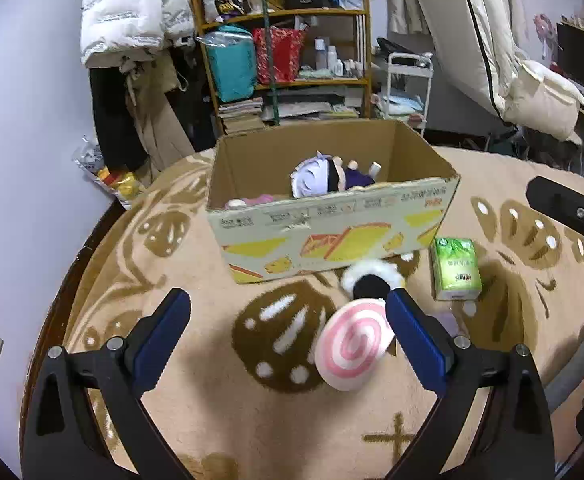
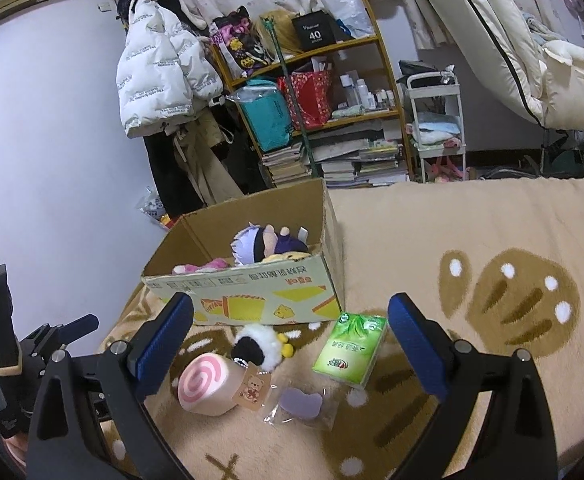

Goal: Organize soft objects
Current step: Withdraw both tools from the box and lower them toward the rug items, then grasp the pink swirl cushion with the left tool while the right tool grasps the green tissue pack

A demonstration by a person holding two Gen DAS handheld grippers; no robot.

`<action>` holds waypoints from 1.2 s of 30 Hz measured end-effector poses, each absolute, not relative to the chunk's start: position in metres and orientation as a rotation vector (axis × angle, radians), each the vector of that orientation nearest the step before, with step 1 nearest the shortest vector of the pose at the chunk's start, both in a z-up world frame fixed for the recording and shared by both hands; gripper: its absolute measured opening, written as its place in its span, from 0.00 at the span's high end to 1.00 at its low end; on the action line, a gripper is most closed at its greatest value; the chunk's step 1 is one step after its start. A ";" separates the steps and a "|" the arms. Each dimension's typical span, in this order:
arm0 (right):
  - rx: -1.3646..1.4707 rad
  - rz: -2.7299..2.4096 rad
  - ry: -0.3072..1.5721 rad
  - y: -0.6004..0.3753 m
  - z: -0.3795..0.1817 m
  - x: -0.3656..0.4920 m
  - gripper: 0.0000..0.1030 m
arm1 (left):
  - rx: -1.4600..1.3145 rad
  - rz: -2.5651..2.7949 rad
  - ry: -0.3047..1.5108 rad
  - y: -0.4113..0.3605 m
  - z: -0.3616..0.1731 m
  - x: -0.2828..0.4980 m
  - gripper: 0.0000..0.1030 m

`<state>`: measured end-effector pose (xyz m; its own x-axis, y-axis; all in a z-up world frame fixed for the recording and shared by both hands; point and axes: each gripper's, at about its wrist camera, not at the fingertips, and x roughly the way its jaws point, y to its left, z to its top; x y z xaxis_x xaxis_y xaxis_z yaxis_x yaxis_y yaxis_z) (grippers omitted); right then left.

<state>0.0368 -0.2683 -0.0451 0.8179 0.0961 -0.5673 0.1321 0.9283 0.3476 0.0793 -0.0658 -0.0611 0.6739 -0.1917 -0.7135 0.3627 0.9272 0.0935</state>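
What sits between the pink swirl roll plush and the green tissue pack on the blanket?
In the right wrist view, a small purple item in a clear packet lies between the pink swirl roll plush and the green tissue pack, with the roll's bear tag beside it.

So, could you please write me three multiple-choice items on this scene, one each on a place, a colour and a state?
1. Where does the green tissue pack lie?
A. inside the cardboard box
B. on the blanket in front of the box
C. on the shelf

2. What colours is the swirl roll plush?
A. pink and white
B. blue and yellow
C. all black

3. How is the left gripper?
A. shut on the roll plush
B. shut on nothing
C. open, holding nothing

Key: 1 B, the pack rests on the beige blanket near the cardboard box corner; 2 A, its end shows a pink spiral on white; 3 C, its jaws stand wide apart with the plush loose between them.
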 end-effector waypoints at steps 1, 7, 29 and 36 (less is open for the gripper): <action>0.389 -0.022 0.623 -0.269 -0.047 0.039 0.01 | 0.239 -0.317 0.777 -0.067 -0.063 0.080 0.05; 0.399 -0.038 0.659 -0.271 -0.058 0.047 0.01 | 0.250 -0.338 0.816 -0.074 -0.076 0.085 0.06; 0.437 -0.089 0.804 -0.279 -0.106 0.085 0.01 | 0.180 -0.475 1.000 -0.090 -0.119 0.117 0.06; 0.441 -0.096 0.882 -0.277 -0.124 0.095 0.01 | 0.172 -0.484 1.055 -0.094 -0.133 0.126 0.06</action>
